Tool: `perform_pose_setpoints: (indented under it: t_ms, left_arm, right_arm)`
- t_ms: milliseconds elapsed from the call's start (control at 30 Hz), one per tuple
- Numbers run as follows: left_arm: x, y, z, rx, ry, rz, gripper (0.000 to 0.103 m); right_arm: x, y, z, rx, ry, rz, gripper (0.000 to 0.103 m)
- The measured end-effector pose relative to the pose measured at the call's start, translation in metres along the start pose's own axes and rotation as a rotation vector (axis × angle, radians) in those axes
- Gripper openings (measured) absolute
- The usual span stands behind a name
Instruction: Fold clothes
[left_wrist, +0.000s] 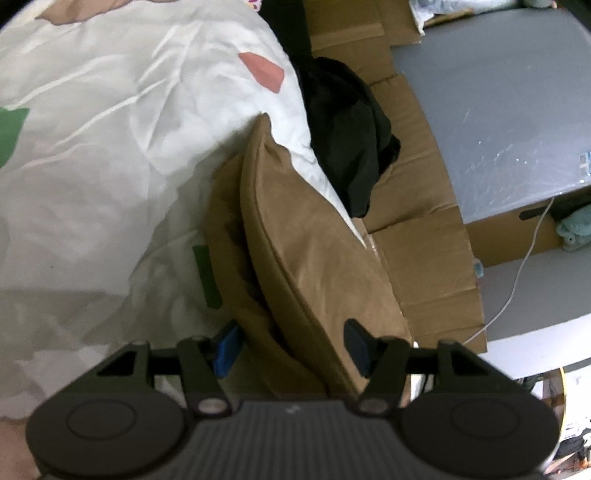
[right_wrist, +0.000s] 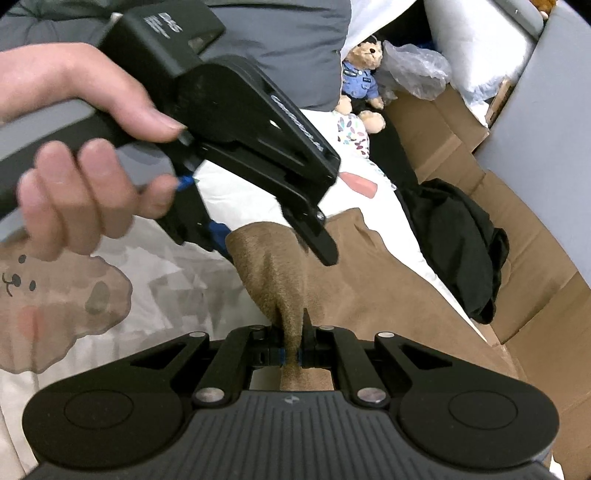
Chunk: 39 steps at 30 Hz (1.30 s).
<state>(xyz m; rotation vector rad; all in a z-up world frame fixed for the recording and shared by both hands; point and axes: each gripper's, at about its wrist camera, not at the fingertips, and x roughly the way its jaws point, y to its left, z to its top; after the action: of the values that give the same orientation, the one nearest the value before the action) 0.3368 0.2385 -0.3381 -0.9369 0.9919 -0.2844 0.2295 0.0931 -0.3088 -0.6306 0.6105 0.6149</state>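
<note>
Folding looks only partly done: the brown garment (right_wrist: 369, 295) lies on the bed's white printed duvet (left_wrist: 110, 166), doubled over on itself near the bed's edge in the left wrist view, yet with 1 bunched end lifted off the bed, so I judge a fold is in progress rather than finished. A crumpled black garment (right_wrist: 458, 251) sits untouched beside it at the edge of the bed, against flattened cardboard boxes (right_wrist: 524, 295), and seems to be left for later. The right gripper (right_wrist: 291, 356) has its jaws clenched on a narrow ridge of the brown cloth, which rises from the pinch as a taut column. The left gripper (left_wrist: 291, 347) has its jaws released and standing apart, 1 blue pad (left_wrist: 226, 349) on each side of the brown fabric's folded edge; the cloth passes between them but no pad presses on it. In the right wrist view a person's hand (right_wrist: 74, 158) wraps the left gripper's handle, thumb on top and fingers curled beneath, the tool tilted downward toward the raised cloth just beyond the right gripper. Both grippers angle down at the bed. A teddy bear (right_wrist: 360, 79) sits farther back, clear of the work.
</note>
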Motion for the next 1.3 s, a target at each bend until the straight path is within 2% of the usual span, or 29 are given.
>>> perform_pose_setpoints:
  t_ms: [633,733,867,933,1100,1300]
  left_arm:
    - [0.046,0.023,0.044,-0.031,0.015,0.095,0.060]
    - [0.054,0.016,0.047,-0.015,0.025,0.060,0.044]
    - [0.058,0.006,0.047,0.027,0.045,0.083,0.012]
    - [0.054,-0.002,0.047,0.071,0.029,0.080,0.011]
    - [0.047,-0.020,0.049,0.102,-0.009,0.077,0.009]
    - [0.047,-0.050,0.051,0.162,-0.016,0.063,0.009]
  right_arm:
    - [-0.001,-0.007,0.003,0.051,0.018,0.041,0.006]
    - [-0.002,-0.010,0.004,0.073,0.019,0.043,0.006]
    - [-0.005,-0.013,0.004,0.080,0.016,0.044,0.006]
    - [-0.006,-0.014,0.003,0.091,0.015,0.044,0.006]
    - [-0.012,-0.020,0.001,0.126,0.005,0.040,0.006]
    - [-0.024,-0.033,0.003,0.178,-0.018,0.036,0.006]
